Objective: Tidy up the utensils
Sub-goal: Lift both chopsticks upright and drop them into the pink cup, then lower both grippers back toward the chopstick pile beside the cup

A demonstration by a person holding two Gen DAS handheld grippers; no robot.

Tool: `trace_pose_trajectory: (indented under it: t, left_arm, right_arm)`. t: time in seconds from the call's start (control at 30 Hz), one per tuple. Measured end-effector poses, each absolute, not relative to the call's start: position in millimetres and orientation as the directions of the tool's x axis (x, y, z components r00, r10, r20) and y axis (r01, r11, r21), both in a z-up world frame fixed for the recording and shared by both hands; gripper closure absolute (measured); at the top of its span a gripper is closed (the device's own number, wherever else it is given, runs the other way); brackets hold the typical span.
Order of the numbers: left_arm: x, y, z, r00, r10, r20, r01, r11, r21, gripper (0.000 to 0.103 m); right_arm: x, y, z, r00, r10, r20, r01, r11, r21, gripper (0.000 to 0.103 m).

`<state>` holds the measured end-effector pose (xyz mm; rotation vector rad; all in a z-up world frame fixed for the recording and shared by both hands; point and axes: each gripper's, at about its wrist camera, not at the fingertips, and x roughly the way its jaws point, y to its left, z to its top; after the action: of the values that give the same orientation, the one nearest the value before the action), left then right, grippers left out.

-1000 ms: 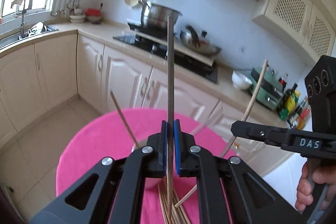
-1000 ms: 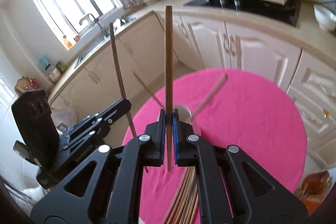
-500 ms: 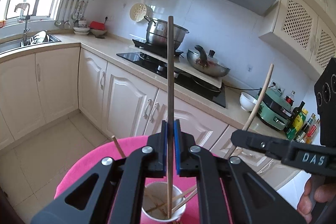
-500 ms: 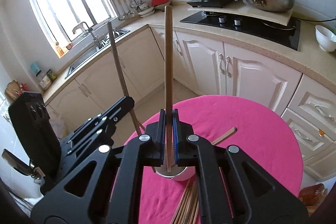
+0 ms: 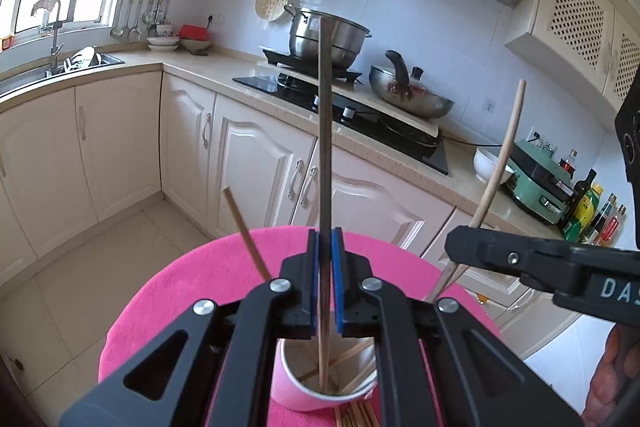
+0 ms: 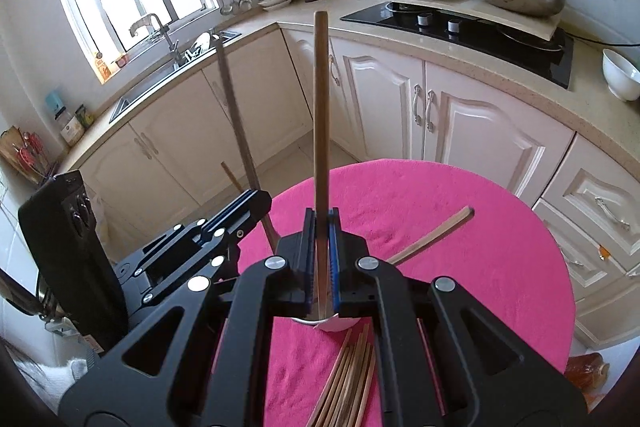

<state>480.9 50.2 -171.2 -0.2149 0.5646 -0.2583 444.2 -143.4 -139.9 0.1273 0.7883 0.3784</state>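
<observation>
A round table draped in a bright pink cloth is seen before cream kitchen cabinets. On it a pink paper cup with a white inside is stood, with several thin wooden chopsticks leaned in it. A loose bundle of wooden chopsticks is laid on the cloth just beside the cup. A dark upright chopstick is clamped by the left gripper, its lower end inside the cup. A brown wooden chopstick is pinched upright by the right gripper above the cup's rim.

I see a hot-pink cloth-covered round table, pink paper cup with white inside, tan wooden chopsticks, blue-padded black fingers.
</observation>
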Motion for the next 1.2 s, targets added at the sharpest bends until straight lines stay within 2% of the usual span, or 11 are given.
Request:
trace_pose_trajectory:
  t: [0.1, 0.17, 0.47, 0.57, 0.77, 0.8, 0.87, 0.9, 0.93, 0.97, 1.2]
  left_arm:
    - [474.6, 51.2, -171.3, 0.803, -0.298, -0.517, 0.181, 0.947, -0.265, 0.095]
    - [468.8, 52.1, -171.2, 0.797, -0.291, -0.528, 0.177, 0.950, -0.256, 0.081]
    - [447.0, 54.4, -176.2, 0.759, -0.267, -0.594, 0.150, 0.959, -0.240, 0.077]
    - [440.0, 54.3, -176.5, 0.744, -0.255, -0.617, 0.138, 0.963, -0.232, 0.070]
    - [427.5, 55.8, -177.1, 0.729, -0.235, -0.643, 0.107, 0.967, -0.232, 0.068]
    - [425.2, 55.4, -177.9, 0.724, -0.235, -0.649, 0.104, 0.967, -0.234, 0.068]
    - [420.0, 53.9, -179.0, 0.716, -0.232, -0.658, 0.101, 0.968, -0.231, 0.067]
    - [417.6, 53.3, -179.4, 0.713, -0.231, -0.662, 0.102, 0.968, -0.229, 0.067]
    - [415.6, 52.9, -180.0, 0.711, -0.232, -0.664, 0.104, 0.968, -0.227, 0.067]
    - [411.8, 52.3, -181.5, 0.707, -0.230, -0.669, 0.105, 0.969, -0.222, 0.067]
    - [394.4, 40.6, -213.7, 0.603, -0.233, -0.763, 0.100, 0.971, -0.217, 0.066]
  right_arm:
    - [441.3, -141.4, -145.9, 0.639, 0.369, -0.675, -0.282, 0.929, 0.241, 0.097]
    - [440.3, -141.4, -149.2, 0.636, 0.365, -0.680, -0.281, 0.930, 0.237, 0.097]
    - [430.2, -140.8, -167.8, 0.618, 0.360, -0.699, -0.267, 0.932, 0.244, 0.096]
    - [427.1, -143.0, -171.6, 0.612, 0.366, -0.701, -0.259, 0.930, 0.259, 0.096]
    - [417.9, -147.7, -171.6, 0.607, 0.372, -0.702, -0.258, 0.928, 0.269, 0.095]
    - [416.9, -148.7, -171.3, 0.608, 0.371, -0.702, -0.257, 0.928, 0.269, 0.094]
    - [413.0, -152.2, -168.9, 0.610, 0.378, -0.697, -0.258, 0.926, 0.276, 0.083]
    - [411.4, -153.8, -167.3, 0.613, 0.381, -0.692, -0.258, 0.924, 0.280, 0.073]
    - [408.4, -156.4, -164.4, 0.621, 0.382, -0.684, -0.258, 0.924, 0.282, 0.057]
    - [405.0, -159.4, -161.2, 0.632, 0.382, -0.674, -0.258, 0.924, 0.282, 0.051]
    - [383.1, -186.7, -157.6, 0.658, 0.353, -0.665, -0.240, 0.935, 0.259, 0.051]
